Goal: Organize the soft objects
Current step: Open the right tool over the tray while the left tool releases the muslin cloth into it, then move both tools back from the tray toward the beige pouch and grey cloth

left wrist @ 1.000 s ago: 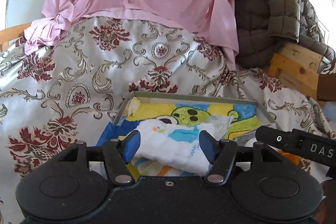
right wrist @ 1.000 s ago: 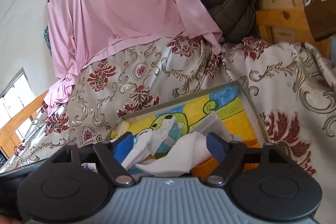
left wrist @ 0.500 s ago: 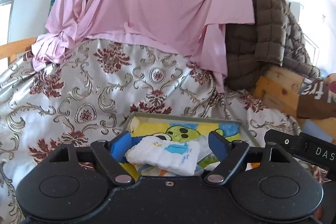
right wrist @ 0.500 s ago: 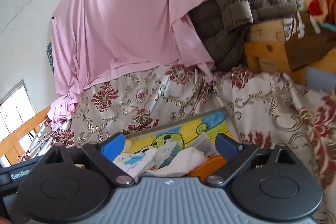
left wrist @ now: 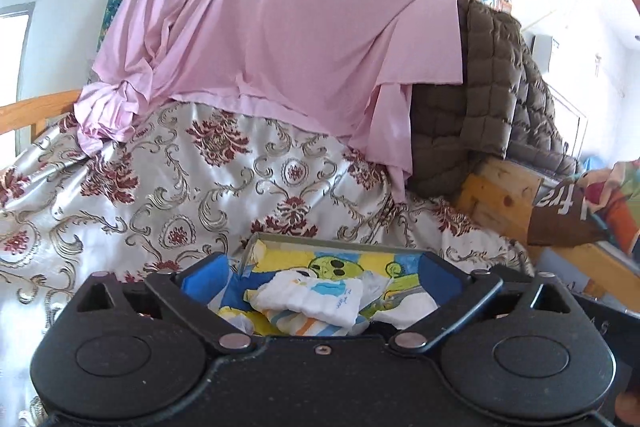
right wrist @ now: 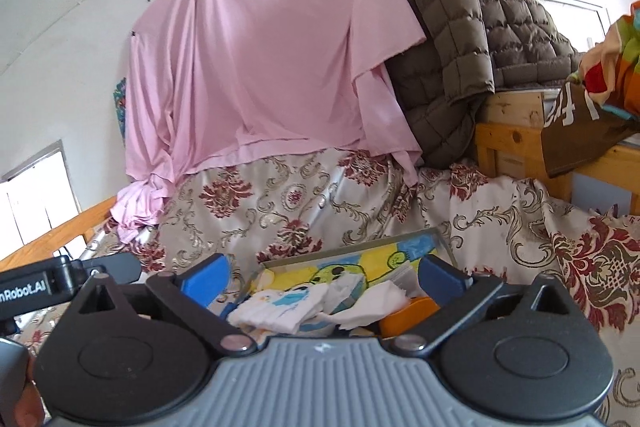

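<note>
Both claws backed off, just opened; tray (left wrist: 320,247) front edge hidden.

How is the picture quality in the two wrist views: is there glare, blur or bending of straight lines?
Left wrist view: the window and the right wall are washed out white; the wooden rail curves from the fisheye; the folded white cloth in the box is sharp. Right wrist view: the window is also blown out, the corners are dark, and the pink sheet is evenly lit.

"nRobot.AI" on left gripper (right wrist: 68,281)
</note>
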